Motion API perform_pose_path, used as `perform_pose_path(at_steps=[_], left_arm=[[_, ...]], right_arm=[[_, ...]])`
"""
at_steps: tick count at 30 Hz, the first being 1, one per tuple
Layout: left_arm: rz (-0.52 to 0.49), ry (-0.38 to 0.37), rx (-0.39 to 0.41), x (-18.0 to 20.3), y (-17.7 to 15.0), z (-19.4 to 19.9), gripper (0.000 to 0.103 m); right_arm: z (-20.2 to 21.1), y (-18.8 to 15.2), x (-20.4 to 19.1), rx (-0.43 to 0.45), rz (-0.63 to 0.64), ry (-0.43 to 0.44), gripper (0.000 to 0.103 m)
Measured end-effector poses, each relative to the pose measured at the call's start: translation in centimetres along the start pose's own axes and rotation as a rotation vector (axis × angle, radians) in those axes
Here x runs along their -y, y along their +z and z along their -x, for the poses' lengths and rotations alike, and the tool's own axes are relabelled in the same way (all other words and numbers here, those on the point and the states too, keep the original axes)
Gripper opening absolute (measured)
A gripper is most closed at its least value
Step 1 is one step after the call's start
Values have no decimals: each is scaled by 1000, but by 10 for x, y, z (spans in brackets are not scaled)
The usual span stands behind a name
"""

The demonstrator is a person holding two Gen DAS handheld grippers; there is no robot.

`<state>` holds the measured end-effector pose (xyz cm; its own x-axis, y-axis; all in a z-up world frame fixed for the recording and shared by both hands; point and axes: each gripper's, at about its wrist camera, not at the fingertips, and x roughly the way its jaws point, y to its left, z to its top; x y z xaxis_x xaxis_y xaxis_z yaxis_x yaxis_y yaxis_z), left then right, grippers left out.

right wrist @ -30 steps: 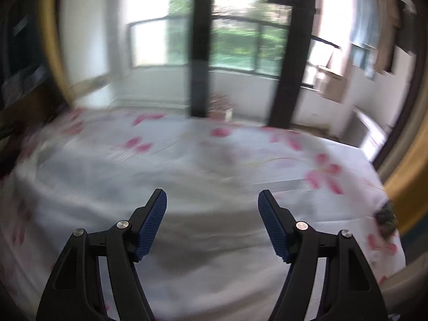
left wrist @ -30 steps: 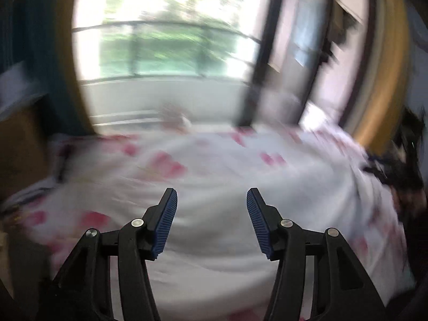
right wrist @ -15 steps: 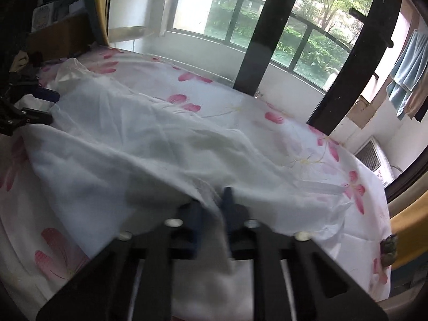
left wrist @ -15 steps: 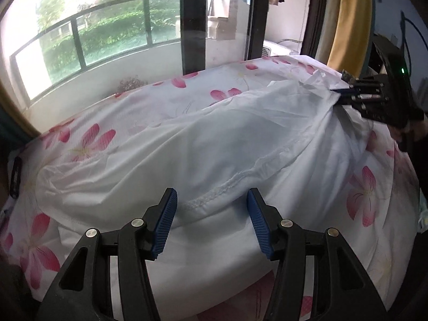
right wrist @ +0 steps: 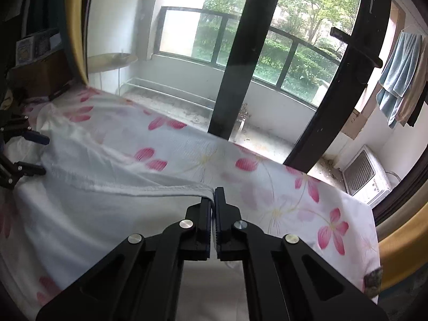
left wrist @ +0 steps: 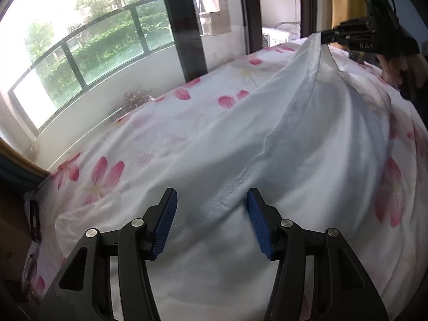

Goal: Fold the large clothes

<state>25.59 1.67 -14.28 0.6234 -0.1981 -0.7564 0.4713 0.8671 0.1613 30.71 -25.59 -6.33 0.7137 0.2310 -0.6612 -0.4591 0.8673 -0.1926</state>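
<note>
Cloth is now caught in our right tool: its jaws have just been closing, and in the right wrist view they stand together on the stitched hem of the white garment, at one corner. A second ago these jaws were wide and nothing was between them. Our left tool has its blue pads apart, as they were before, and the same hem runs between them. We think the pads do not press on it, but the cloth there is a little blurred.

Going further out, the garment lies spread on the bed, over the sheet with pink flowers. From the left wrist view its far corner is pulled up into a peak at the tip of the right tool, with a hand behind it; half a second ago that corner lay lower. Beyond the bed are the dark window frame and the balcony rail.

For the task this means one corner is secured and lifted. In our judgement the left tool must next close on the hem, so that both ends can be carried over for the first fold.
</note>
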Motion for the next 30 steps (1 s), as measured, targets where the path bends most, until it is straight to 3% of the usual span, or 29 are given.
perform_pose_path(at_steps=[7,10,14,15,19,21,26,30], left_arm=[[7,69,-12,-17,21,-23,57],[48,60,-3,-32,28,-27,57],[49,113,-62,-49,30,-49,57],[58,119,-70,-53,30,-52,57],[130,190,-58,-83,30,-53,57],[189,237,-17,-101,25,-38,57],[314,340,34,-139,11,-1,57],[406,378,123,-155,-7,36,57]], right_arm=[[-49,10,14,-62,-54,2,1],[-71,8,24,-105,-106,2,2],[-94,4,34,-156,-148,-6,4],[-97,3,35,-169,-150,-14,11],[-97,2,43,-179,-163,-89,58],[-90,3,50,-169,-175,-116,63],[-66,6,67,-125,-196,-176,65],[-50,5,79,-116,-224,-158,67]])
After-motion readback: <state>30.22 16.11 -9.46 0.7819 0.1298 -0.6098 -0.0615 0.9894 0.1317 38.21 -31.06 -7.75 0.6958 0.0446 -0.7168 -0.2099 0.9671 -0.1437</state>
